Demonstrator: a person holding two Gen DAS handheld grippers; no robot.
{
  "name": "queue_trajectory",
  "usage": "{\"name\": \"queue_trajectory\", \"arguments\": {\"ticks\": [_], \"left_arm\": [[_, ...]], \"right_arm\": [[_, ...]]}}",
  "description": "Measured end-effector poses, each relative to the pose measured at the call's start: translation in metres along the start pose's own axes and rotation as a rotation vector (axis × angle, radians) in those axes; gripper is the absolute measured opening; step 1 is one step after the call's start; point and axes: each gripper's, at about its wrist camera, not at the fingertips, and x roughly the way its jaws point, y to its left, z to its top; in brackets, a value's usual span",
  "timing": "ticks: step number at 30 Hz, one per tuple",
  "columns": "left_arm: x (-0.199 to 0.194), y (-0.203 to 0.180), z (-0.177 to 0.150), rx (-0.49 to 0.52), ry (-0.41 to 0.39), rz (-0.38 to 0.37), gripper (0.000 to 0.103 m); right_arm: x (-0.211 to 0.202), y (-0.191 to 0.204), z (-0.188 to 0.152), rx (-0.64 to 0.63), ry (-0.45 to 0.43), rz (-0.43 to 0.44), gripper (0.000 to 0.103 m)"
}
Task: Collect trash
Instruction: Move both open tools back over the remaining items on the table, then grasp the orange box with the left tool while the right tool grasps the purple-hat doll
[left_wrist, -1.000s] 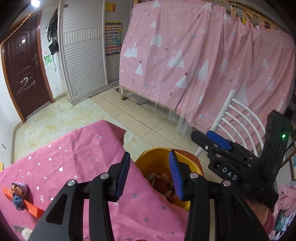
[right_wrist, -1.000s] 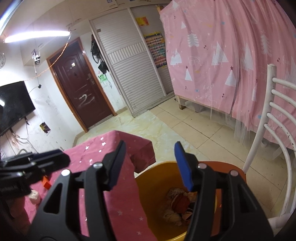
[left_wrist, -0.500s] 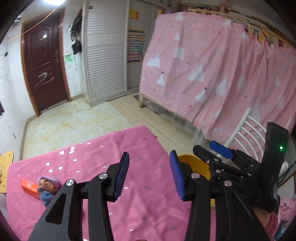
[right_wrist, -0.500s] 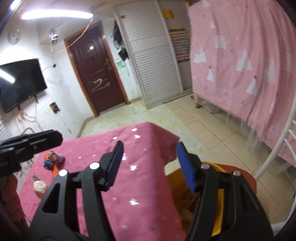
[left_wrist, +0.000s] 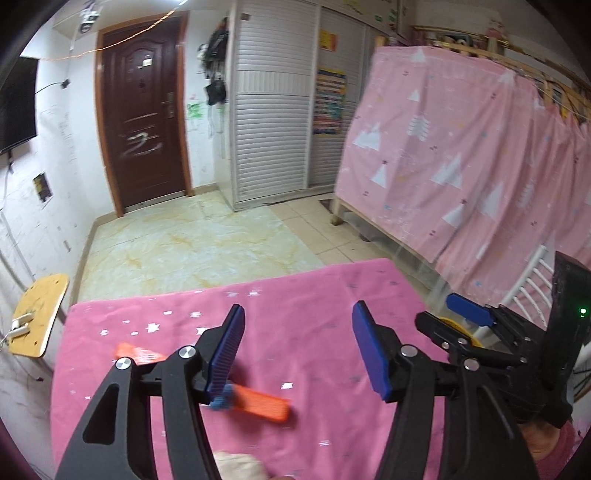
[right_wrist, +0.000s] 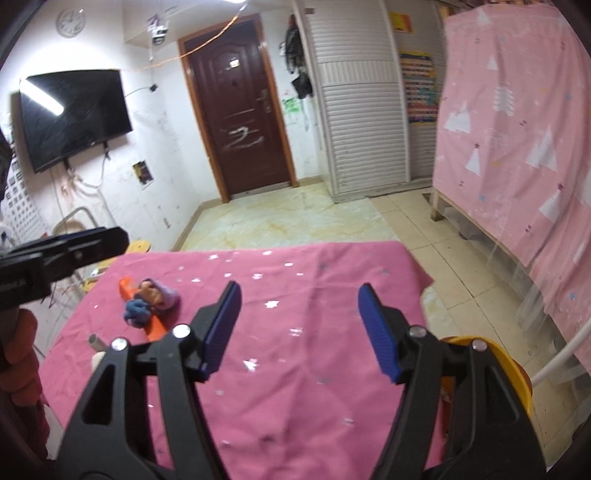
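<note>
Now Both Grippers Held Open Over the Pink Tablecloth

Both grippers are seen above a table covered by a pink star-printed tablecloth (right_wrist: 295, 332), which serves as the landmark. The left gripper (left_wrist: 297, 350) is held with its jaws apart; they have just been opening, and nothing is pressed between the blue pads. The right gripper (right_wrist: 299, 328) is likewise spread, its jaws having just been opening further, with only bare cloth seen between them.

An orange wrapper (left_wrist: 258, 400) is seen lying flat on the tablecloth, toward its left side, partly hidden behind the left gripper's left finger. On top of it, a small bundle of blue and purple scraps (right_wrist: 149, 301) is heaped. A pale crumpled lump (left_wrist: 240, 465) lies at the near edge of the cloth, and a small grey tube (right_wrist: 96, 341) lies near the cloth's left edge. A yellow bin (right_wrist: 506, 369) is placed just off the cloth's right side, below table level.
</note>
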Motion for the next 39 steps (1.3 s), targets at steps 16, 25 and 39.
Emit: {"name": "queue_trajectory", "arguments": {"ticks": [16,25,39], "left_arm": [[-0.001,0.117,-0.007,-0.109,0.004,0.109,0.067],[0.03,0.15,-0.031,-0.073,0.106,0.074,0.074],[0.072,0.159,-0.054,0.098,0.174,-0.034,0.093]], "right_arm": [[0.045,0.089,0.009,-0.144,0.086,0.093,0.063],[0.064,0.119,0.005,-0.189,0.127,0.118,0.067],[0.091,0.137,0.006,-0.193,0.161,0.129,0.069]]}}
